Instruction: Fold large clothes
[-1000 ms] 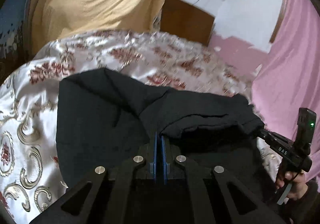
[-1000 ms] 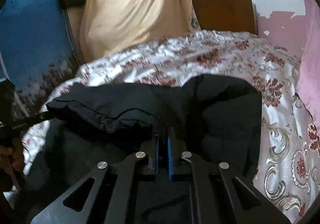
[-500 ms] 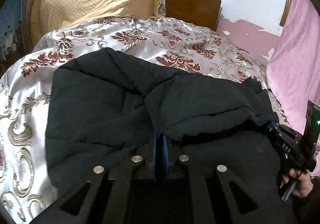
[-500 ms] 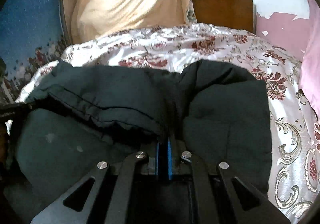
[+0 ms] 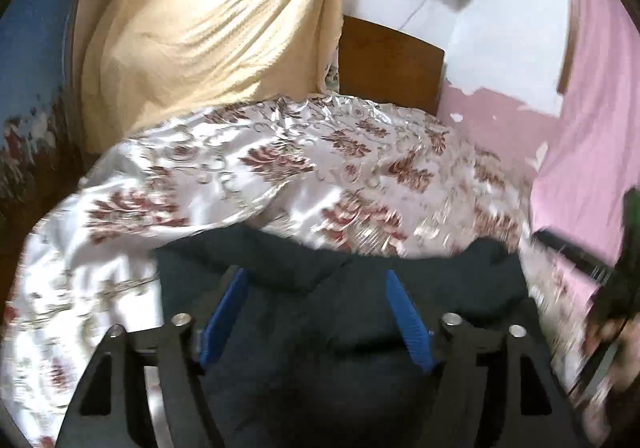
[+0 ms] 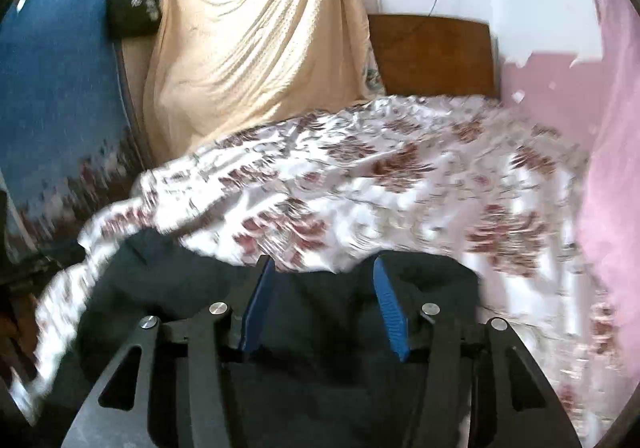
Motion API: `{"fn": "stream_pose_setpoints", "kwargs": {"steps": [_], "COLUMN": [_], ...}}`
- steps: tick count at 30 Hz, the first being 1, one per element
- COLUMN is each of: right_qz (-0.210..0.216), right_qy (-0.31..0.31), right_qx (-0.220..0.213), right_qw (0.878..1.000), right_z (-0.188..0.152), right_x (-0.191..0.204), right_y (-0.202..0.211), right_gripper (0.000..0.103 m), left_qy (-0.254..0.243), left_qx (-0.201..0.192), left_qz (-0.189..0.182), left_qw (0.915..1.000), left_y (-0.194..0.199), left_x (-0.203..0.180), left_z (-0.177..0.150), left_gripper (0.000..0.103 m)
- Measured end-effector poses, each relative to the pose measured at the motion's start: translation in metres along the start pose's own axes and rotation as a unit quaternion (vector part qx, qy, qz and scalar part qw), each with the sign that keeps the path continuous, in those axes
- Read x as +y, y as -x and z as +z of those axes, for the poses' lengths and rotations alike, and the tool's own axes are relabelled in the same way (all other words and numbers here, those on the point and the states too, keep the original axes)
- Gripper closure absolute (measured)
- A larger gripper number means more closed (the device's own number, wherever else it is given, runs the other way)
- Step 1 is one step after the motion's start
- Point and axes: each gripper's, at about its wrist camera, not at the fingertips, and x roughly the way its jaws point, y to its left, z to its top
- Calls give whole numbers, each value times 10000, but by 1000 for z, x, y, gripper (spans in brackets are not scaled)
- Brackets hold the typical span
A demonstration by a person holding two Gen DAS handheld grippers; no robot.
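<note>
Both of your tools have let go since a moment ago: half a second back each was pinched shut on an edge of the dark garment point(image 5: 348, 332), and now your left tool point(image 5: 314, 314) and your right tool point(image 6: 322, 304) stand wide apart with nothing between the blue pads. Each has also pulled up and back, so more of the floral bedspread point(image 5: 224, 175) and the cream cloth point(image 5: 208, 27) hung behind the bed fills both views, which are smeared by the motion.

Your garment now lies on the bed just under and ahead of both tools. From the left wrist view its far edge shows a soft ridge with a dip near the middle; from the right wrist view the same dark mass spreads out to the left beyond the tool. Your right hand point(image 5: 616, 340) and its handle show blurred at the right edge of the left view.

Judging from this, you have laid one fold down and released it. How flat and even it sits cannot be told through the blur, so check the edges before you take the next grasp, likely on a fresh edge for a further fold.
</note>
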Motion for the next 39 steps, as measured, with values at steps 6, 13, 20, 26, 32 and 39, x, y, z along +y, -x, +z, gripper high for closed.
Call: {"fn": "stream_pose_setpoints", "kwargs": {"steps": [6, 13, 20, 26, 32, 39], "right_qz": [163, -145, -401, -477, -449, -357], "right_qy": [41, 1251, 1400, 1344, 1012, 717], "right_qx": [690, 688, 452, 458, 584, 862], "right_qw": [9975, 9896, 9883, 9887, 9921, 9931], "right_z": [-19, -77, -92, -94, -94, -95], "right_x": [30, 41, 45, 45, 42, 36], "right_y": [-78, -81, -98, -107, -65, -19], "right_gripper": [57, 57, 56, 56, 39, 37], "left_qy": [-113, -724, -828, -793, -677, -709], "left_qx": [723, 740, 426, 410, 608, 885], "left_qz": [151, -88, 109, 128, 231, 525], "left_qw": [9972, 9946, 9956, 9959, 9956, 9922], "left_y": [-77, -93, -109, -110, -71, -32], "left_x": [-30, -21, -23, -23, -14, -27], "left_z": [-7, -61, -77, -75, -79, -86], "left_gripper": [30, 27, 26, 26, 16, 16]}}
